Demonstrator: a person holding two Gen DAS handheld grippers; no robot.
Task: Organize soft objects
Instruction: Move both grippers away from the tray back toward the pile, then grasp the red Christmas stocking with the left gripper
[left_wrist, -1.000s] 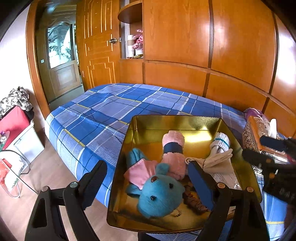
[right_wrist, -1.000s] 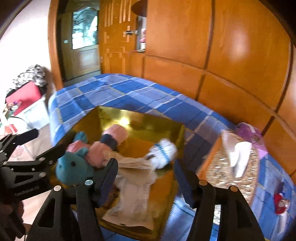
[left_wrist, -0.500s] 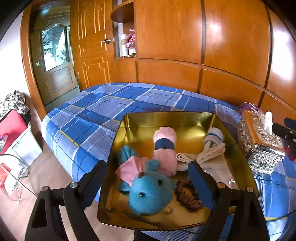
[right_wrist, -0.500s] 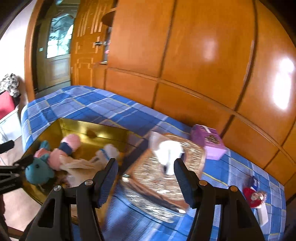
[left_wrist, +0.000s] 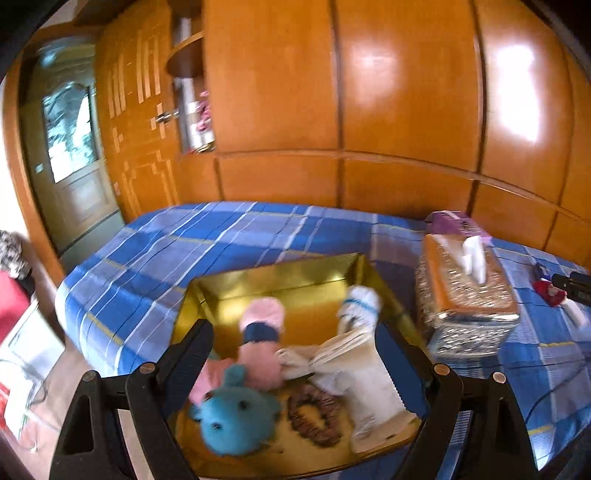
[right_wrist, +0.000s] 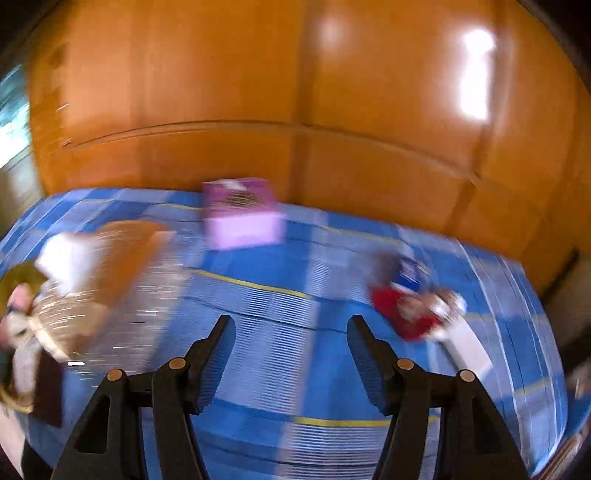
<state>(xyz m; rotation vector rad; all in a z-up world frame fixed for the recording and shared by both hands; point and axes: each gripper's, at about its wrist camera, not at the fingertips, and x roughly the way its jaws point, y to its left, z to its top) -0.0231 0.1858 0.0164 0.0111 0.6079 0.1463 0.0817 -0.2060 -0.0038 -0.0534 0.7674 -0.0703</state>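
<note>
A gold tray (left_wrist: 280, 273) sits at the bed's near edge. It holds a blue plush toy (left_wrist: 236, 421), a pink sock bundle (left_wrist: 258, 332), a white rolled sock (left_wrist: 360, 306), a brown scrunchie (left_wrist: 314, 417) and a cream cloth (left_wrist: 362, 384). My left gripper (left_wrist: 295, 354) hovers open above the tray, touching nothing. My right gripper (right_wrist: 291, 332) is open over the blue plaid bedspread (right_wrist: 280, 369), with nothing between its fingers. A red soft toy (right_wrist: 406, 314) lies just right of its right finger; the toy (left_wrist: 550, 291) also shows in the left wrist view. The right wrist view is blurred.
A glittery tissue box (left_wrist: 465, 295) stands right of the tray, blurred at the left (right_wrist: 110, 273) in the right wrist view. A purple box (right_wrist: 240, 218) sits by the wooden wall panels (right_wrist: 332, 110). A door (left_wrist: 70, 147) and floor clutter (left_wrist: 22, 332) lie left.
My right gripper swung right, away from the tray, past the tissue box, to the bed near the red toy. My left gripper rose a little and shifted; the tray contents are unchanged.
</note>
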